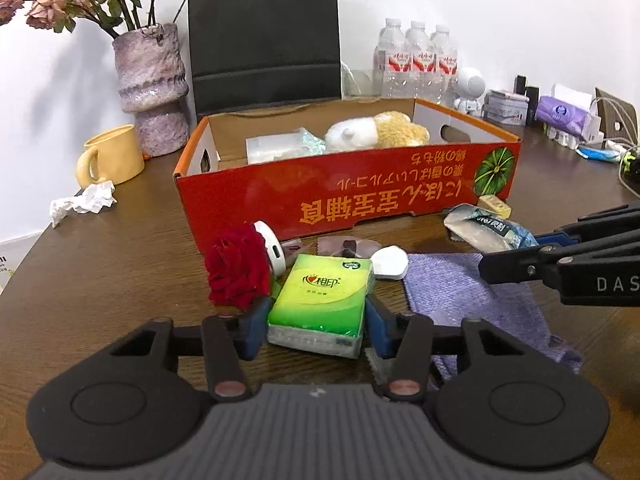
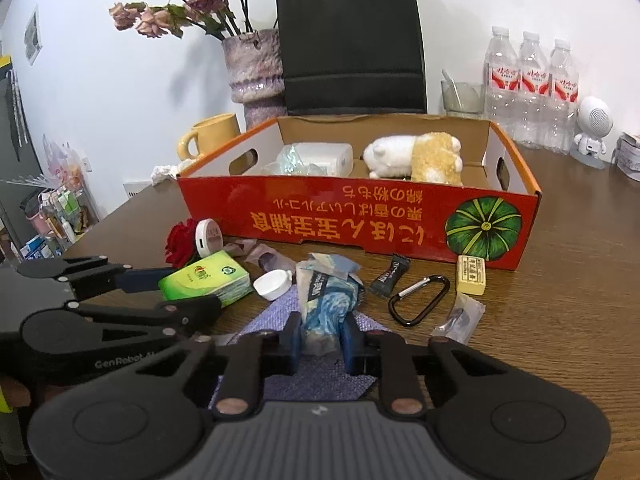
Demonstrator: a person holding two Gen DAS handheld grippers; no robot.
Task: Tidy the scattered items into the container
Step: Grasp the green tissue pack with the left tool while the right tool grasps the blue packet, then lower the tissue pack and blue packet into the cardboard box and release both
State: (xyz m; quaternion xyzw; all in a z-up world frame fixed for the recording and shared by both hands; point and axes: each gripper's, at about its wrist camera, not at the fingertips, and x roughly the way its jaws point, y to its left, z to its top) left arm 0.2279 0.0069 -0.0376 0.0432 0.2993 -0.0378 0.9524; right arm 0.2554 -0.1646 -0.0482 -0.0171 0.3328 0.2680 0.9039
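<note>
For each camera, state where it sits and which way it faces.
Left wrist: on the left claw, low over the table, facing the red box; its fingers flank the green tissue pack, and the right claw shows at right.
Right wrist: on the right claw, facing the same box; its fingers flank a blue-white packet, and the left claw shows at left.
Shared: box, tissue pack, red rose.

So there's three water bottles [image 2: 532, 92] far right, one red box [image 2: 360, 224], one yellow mug [image 1: 112, 158], one carabiner [image 2: 420, 300], two grippers.
</note>
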